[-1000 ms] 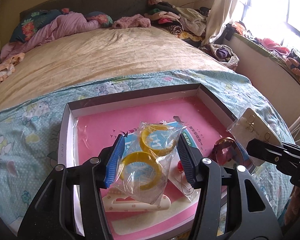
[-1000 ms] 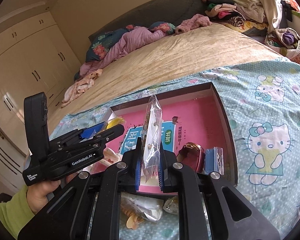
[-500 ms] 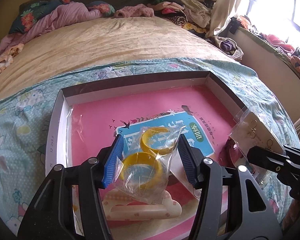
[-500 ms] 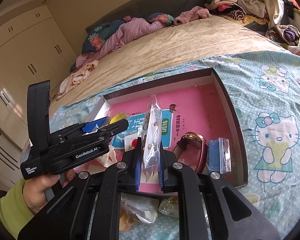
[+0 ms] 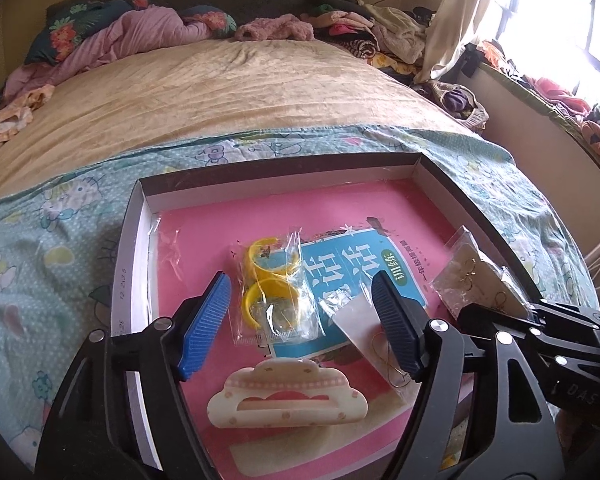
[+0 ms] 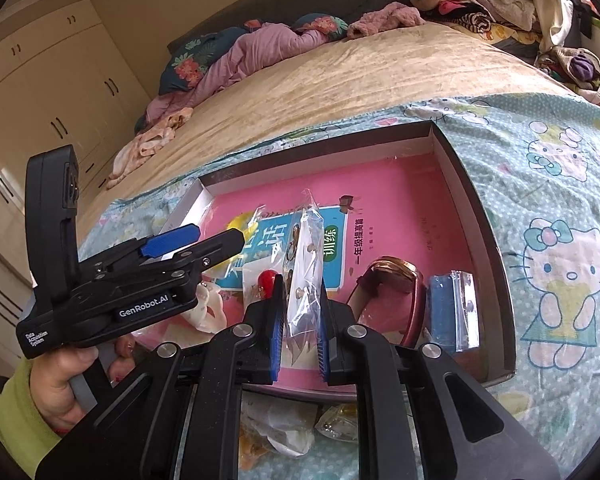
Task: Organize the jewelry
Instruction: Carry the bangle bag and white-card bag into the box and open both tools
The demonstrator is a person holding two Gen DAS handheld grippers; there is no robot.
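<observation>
A shallow box (image 5: 129, 264) with a pink floor lies on the bed. My left gripper (image 5: 300, 320) is open above it. The clear bag of yellow bangles (image 5: 274, 288) lies loose on the box floor between the spread blue pads. My right gripper (image 6: 302, 328) is shut on a clear bag of earrings (image 6: 305, 264) and holds it upright over the box's near edge; that bag also shows in the left wrist view (image 5: 478, 280). The left gripper shows in the right wrist view (image 6: 196, 248).
In the box lie a cream hair clip (image 5: 286, 394), a blue booklet (image 5: 364, 268), a white card with a thin chain (image 5: 374, 332), a dark red bracelet case (image 6: 388, 292) and a blue packet (image 6: 452, 310). More bagged items (image 6: 284, 428) lie on the sheet before the box.
My left gripper has opened and let go of the bangle bag, which now rests on the box floor. My right gripper still holds the earring bag and has come nearer the box.
</observation>
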